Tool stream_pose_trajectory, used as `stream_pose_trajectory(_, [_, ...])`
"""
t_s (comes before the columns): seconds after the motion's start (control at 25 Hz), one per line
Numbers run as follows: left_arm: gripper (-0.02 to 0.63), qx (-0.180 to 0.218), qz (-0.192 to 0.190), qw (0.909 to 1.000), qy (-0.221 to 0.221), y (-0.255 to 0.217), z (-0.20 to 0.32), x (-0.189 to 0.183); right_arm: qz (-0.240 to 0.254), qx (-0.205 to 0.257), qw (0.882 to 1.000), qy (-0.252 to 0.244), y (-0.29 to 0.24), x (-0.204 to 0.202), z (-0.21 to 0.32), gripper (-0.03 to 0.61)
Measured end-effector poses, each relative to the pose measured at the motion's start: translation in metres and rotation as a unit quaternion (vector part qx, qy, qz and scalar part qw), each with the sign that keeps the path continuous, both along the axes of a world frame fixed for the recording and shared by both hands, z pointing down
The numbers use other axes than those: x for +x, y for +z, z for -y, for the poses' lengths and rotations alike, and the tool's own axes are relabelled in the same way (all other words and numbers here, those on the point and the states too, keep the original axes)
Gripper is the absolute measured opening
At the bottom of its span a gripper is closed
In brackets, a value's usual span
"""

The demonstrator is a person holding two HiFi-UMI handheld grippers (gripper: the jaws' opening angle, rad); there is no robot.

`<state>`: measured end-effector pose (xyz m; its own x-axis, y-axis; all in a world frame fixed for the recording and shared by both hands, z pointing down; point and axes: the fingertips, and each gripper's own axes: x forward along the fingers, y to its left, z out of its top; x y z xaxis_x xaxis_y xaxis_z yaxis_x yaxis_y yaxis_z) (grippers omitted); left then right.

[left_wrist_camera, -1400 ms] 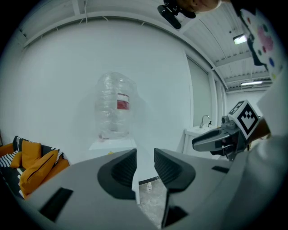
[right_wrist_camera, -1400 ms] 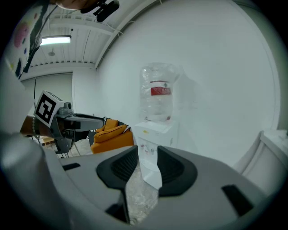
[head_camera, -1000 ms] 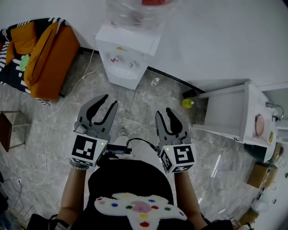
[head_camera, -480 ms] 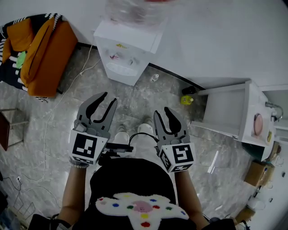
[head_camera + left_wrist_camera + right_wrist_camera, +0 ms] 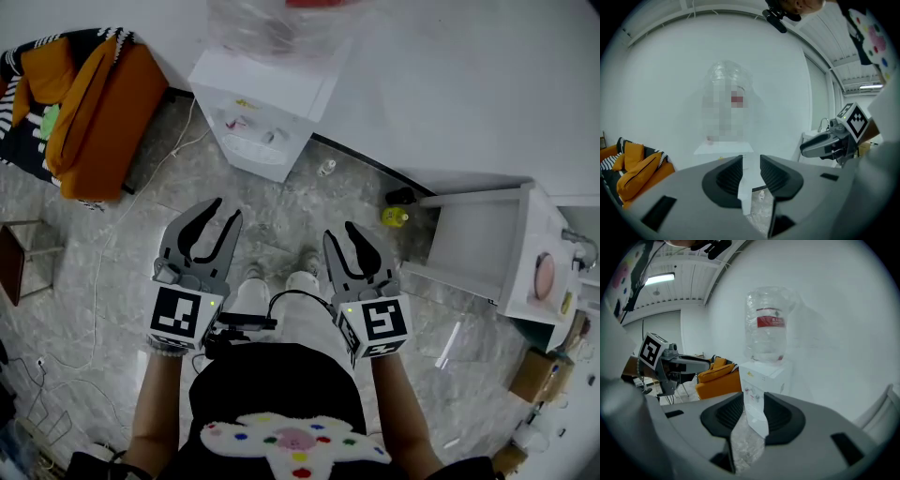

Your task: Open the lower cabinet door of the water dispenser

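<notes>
**Dispenser ahead at 12, both grippers empty, not at the door yet**

Water dispenser [image 5: 258, 103] stands against the wall [image 5: 450, 75] at about 12 o'clock in the head view, with its clear bottle [image 5: 272, 23] on top. In the right gripper view its lower front [image 5: 757, 420] is a plain white panel seen through the jaw gap; no handle can be made out.

Left gripper [image 5: 228, 208] and right gripper [image 5: 341, 232] are side by side over the floor [image 5: 281, 211], well short of the dispenser and both pointing toward 12. Each has its jaws parted and holds nothing.

The marbled floor between the grippers and the dispenser front is bare.

- 1 o'clock, by the wall base: a small bottle [image 5: 326, 169].
- 2 o'clock: a yellow object [image 5: 395, 217], with a white open cabinet [image 5: 478, 244] at 3.
- 10 o'clock: an orange sofa [image 5: 94, 112] near the dispenser's left side, with a gap between them.
- A white cable [image 5: 122, 225] runs from that gap down the floor toward 8.
</notes>
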<state>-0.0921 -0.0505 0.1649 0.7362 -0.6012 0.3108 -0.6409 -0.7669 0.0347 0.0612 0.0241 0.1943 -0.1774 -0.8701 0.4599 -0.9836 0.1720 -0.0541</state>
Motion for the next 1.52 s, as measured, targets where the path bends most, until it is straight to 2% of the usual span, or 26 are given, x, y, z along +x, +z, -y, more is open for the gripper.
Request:
stream_pose_trajectory(0.24, [0.126,-0.002,-0.013,0.9999,-0.009,0.004,0.004,0.026,0.004,-0.012,1.000,-0.021,0.022,0.020,0.007,0.121])
stream_pose_trajectory(0.76, [0.118,-0.021,-0.008,0.9991,-0.037,0.047,0.013,0.056,-0.001,-0.032,0.997,-0.065,0.085,0.057,0.046,0.132])
stream_pose_trajectory(1.08, [0.118,-0.045,0.001,0.9980,-0.044,0.090,0.018,0.073,0.004,-0.047,0.996,-0.081,0.135,0.067,0.063,0.137])
stream_pose_trajectory(1.32, [0.118,-0.055,-0.007,0.9969,-0.056,0.124,0.023,0.086,0.011,-0.057,0.995,-0.084,0.177,0.075,0.070,0.141])
stream_pose_trajectory(1.52, [0.123,-0.068,0.005,0.9962,-0.054,0.160,0.022,0.096,0.014,-0.066,0.994,-0.081,0.216,0.080,0.075,0.144])
